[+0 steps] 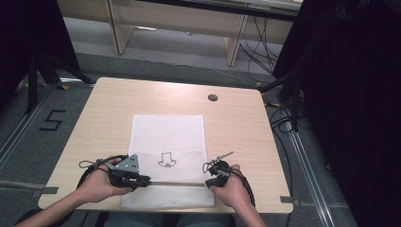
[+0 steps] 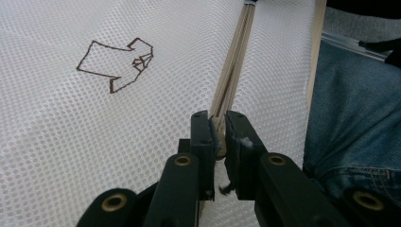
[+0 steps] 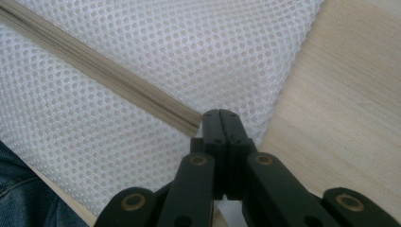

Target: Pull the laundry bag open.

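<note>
While my left hand-held gripper [image 2: 217, 130] pinches the zipper pull [image 2: 218, 142], the right hand-held gripper [image 3: 221, 124] clamps the mesh bag [image 1: 168, 130] by the zipper's [image 3: 94, 71] end. Next I'd guess slide left, keeping it taut.

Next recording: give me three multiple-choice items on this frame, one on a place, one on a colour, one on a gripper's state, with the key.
1. Where does the beige zipper of the white mesh laundry bag run?
A. near the person's edge of the bag
B. along the far edge
C. down the middle

2. What colour is the small outline drawing on the bag?
A. red
B. dark brown
C. green

3. How does the left gripper stand?
A. wide open above the bag
B. lying on the floor
C. shut on the zipper's end

Key: 1 A, the high view shows it crossing between both hands; 2 B, the left gripper view shows brown lines; 3 C, its jaws pinch the zipper.
</note>
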